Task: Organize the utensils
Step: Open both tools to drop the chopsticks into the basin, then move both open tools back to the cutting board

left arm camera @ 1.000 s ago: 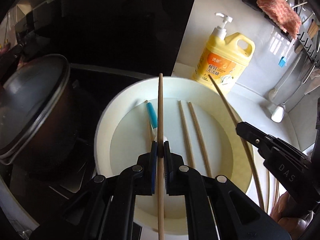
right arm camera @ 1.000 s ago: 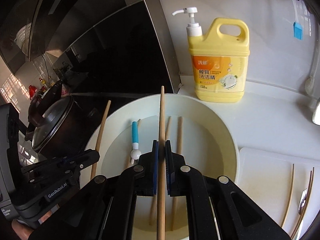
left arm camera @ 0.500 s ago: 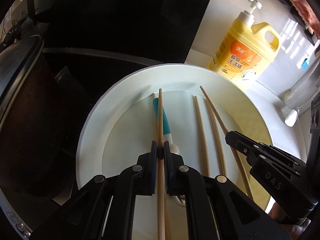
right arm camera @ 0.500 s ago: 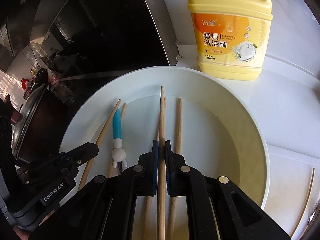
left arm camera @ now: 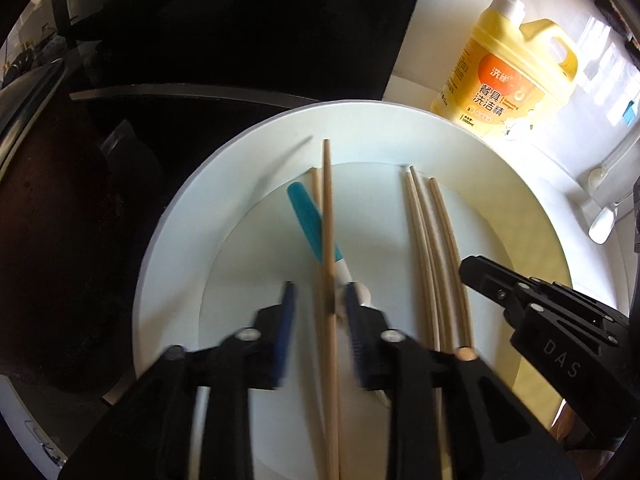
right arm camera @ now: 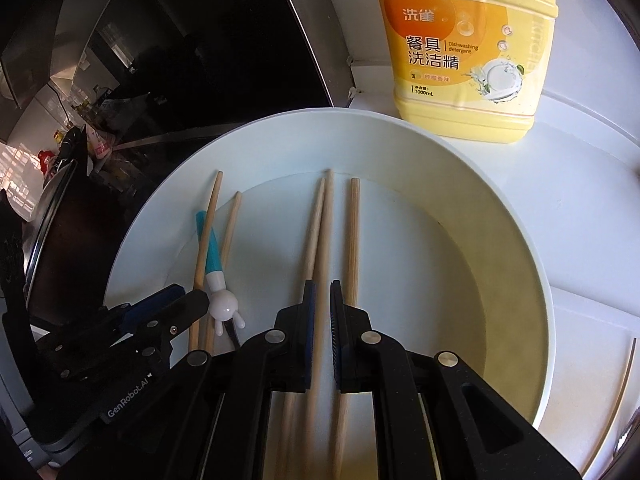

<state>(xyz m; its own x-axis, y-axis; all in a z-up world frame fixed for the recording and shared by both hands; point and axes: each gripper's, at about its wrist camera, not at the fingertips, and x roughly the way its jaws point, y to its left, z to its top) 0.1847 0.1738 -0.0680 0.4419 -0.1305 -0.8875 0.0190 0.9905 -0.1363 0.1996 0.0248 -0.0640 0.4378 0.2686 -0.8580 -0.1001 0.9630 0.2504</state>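
Your left tongs point(left arm camera: 320, 300) have just been opening: the pads stand clear of the chopstick point(left arm camera: 329, 240) between them, which lies across the blue-handled utensil point(left arm camera: 310, 220) in the white bowl point(left arm camera: 168, 232). Your right tongs point(right arm camera: 322, 292) pinch another chopstick point(right arm camera: 326, 216), low over the same bowl, with the detergent bottle point(right arm camera: 464, 48) behind.

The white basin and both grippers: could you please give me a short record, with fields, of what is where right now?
container: white basin
left gripper: jaws have just been opening, now apart with the first chopstick between them
right gripper: shut on the second chopstick
also in basin: loose chopsticks, blue-handled utensil
behind basin: yellow detergent bottle
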